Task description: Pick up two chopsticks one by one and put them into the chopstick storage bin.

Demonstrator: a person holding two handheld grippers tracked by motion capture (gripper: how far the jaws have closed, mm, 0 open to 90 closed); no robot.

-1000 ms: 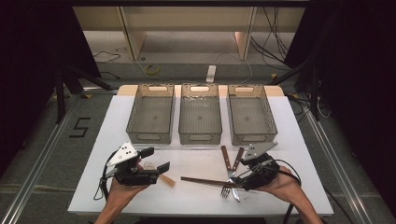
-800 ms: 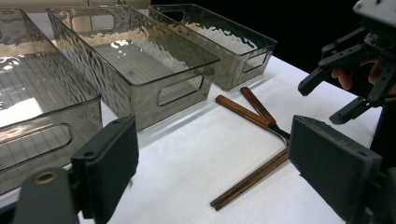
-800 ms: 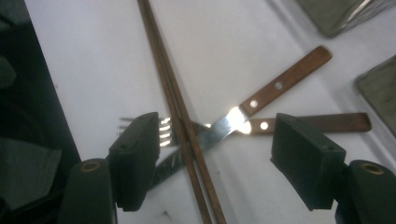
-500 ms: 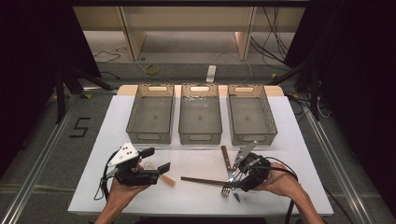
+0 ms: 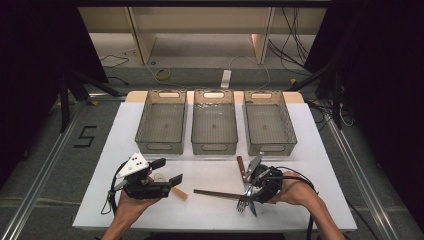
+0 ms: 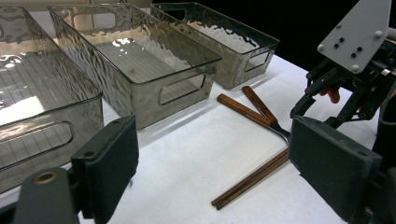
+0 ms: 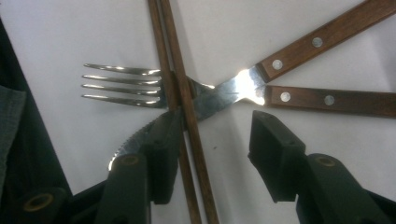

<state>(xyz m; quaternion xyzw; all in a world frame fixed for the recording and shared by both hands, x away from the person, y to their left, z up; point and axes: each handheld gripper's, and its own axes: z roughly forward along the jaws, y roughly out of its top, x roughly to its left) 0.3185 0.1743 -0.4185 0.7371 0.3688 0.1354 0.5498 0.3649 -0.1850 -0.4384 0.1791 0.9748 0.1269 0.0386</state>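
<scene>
White tabletop (image 5: 210,210) under you, dark room all round. Nearest you, your left gripper (image 5: 169,172) sits in your left hand (image 5: 131,205) at the front-left of the table, jaws spread wide with nothing between them, and a small tan wooden piece (image 5: 180,193) lies on the table just beside its tip.

Over at front-right, your right gripper (image 5: 251,187) points down at the cutlery pile. Its jaws are wide apart too, not gripping anything; in the right gripper view one pad is touching or lying over the serrated steel knife (image 7: 219,95) and the pair of dark brown wooden chopsticks (image 7: 184,107), the other pad hangs free over bare table.

That pile: the chopsticks lie across the steel fork with a wooden handle (image 7: 126,84) and the knife, which cross each other, their riveted handles pointing away toward the bins.

Farther back, three smoky clear plastic bins (image 5: 214,122) stand side by side in a row, all looking empty. Beyond the table there's floor with cables (image 5: 240,65).
</scene>
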